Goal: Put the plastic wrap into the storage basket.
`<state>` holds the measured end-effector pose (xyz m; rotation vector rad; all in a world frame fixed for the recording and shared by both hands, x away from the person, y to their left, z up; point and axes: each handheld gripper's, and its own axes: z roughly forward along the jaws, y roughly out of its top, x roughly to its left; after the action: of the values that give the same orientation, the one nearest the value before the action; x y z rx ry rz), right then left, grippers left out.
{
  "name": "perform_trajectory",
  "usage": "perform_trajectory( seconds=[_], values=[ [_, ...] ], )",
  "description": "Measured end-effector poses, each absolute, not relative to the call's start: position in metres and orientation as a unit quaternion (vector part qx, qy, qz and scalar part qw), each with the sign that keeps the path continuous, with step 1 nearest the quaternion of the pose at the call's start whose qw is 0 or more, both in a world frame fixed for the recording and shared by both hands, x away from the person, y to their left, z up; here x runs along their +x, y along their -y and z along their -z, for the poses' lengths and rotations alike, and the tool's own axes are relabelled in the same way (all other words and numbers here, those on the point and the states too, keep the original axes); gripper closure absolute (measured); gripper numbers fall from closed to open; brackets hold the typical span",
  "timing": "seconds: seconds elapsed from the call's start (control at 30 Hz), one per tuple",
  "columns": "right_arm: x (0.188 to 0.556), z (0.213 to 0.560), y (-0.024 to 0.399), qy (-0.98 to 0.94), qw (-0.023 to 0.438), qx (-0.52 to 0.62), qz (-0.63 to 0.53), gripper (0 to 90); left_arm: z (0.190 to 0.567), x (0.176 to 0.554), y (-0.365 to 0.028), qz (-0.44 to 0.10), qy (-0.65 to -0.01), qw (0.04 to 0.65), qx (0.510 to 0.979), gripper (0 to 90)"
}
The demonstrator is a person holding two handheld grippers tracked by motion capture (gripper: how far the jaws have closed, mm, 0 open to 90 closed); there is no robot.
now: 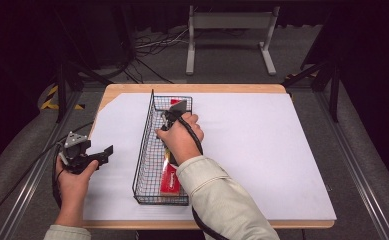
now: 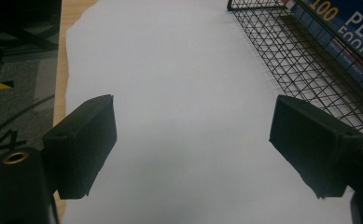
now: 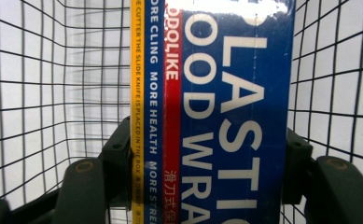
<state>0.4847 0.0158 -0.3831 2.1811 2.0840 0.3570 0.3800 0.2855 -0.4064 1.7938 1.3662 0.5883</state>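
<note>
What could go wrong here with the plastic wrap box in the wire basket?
The right gripper is shut on the long plastic wrap box inside the narrow wire basket, so the box may catch the mesh walls. The left gripper is open beside the basket, not touching it, so the basket might shift or lift.

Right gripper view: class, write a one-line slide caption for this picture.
Right gripper shut on a blue plastic food wrap box inside the black wire basket.
</note>
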Motion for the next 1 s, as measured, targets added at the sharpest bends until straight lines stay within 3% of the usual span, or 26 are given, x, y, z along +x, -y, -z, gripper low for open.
perform_trajectory(
  seconds=[1.0],
  values=[
    [0.4831, 0.3839, -0.0186, -0.701, 0.076, 0.699, -0.119, 38.2, 0.4068, 0.3798, -0.2863, -0.230, -0.539, 0.395, 0.707, 15.2]
  ],
)
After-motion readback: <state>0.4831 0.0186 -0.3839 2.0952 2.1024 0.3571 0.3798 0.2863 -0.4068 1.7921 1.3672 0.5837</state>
